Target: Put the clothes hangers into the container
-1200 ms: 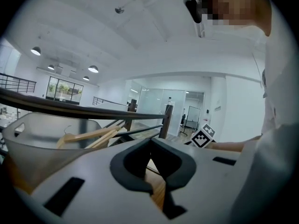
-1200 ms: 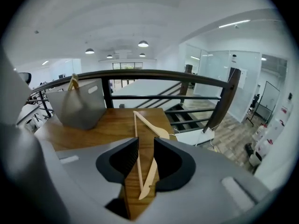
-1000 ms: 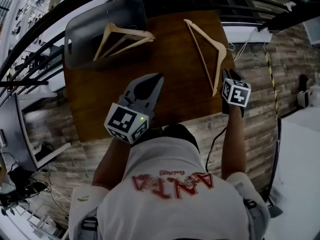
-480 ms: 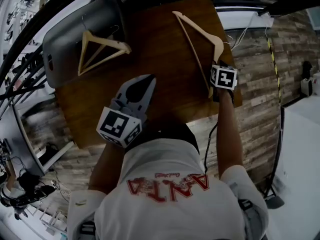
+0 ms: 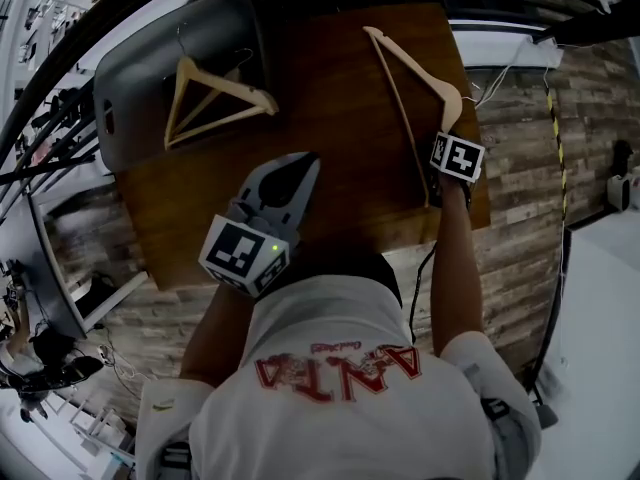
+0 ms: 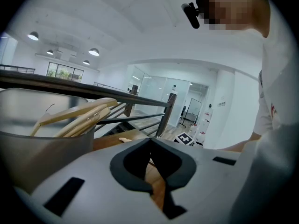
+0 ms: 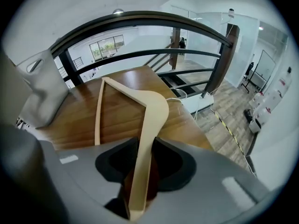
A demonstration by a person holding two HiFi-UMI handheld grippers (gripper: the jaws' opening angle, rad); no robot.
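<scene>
One wooden hanger (image 5: 415, 78) lies on the brown table (image 5: 340, 183) at the right. My right gripper (image 5: 445, 140) sits at the near end of that hanger's right arm. In the right gripper view the hanger (image 7: 152, 106) runs between the jaws of the right gripper (image 7: 142, 141), which are closing with the pads against the wood. A second hanger (image 5: 215, 98) lies inside the grey container (image 5: 130, 58) at the back left. My left gripper (image 5: 308, 158) hovers over the table's middle, shut and empty. The left gripper view shows the left gripper (image 6: 150, 141) with the container (image 6: 37, 148) and its hanger (image 6: 74, 118) to the left.
A dark metal railing (image 7: 140, 20) runs behind the table, with a stairwell beyond. The table's right edge (image 5: 478, 168) drops to a wood-plank floor where a cable (image 5: 500, 78) lies. The person's body fills the near side of the head view.
My right gripper has moved up from beside the hanger's near end and now has that arm between its jaws. The left gripper has stayed over the table's middle, still shut.
</scene>
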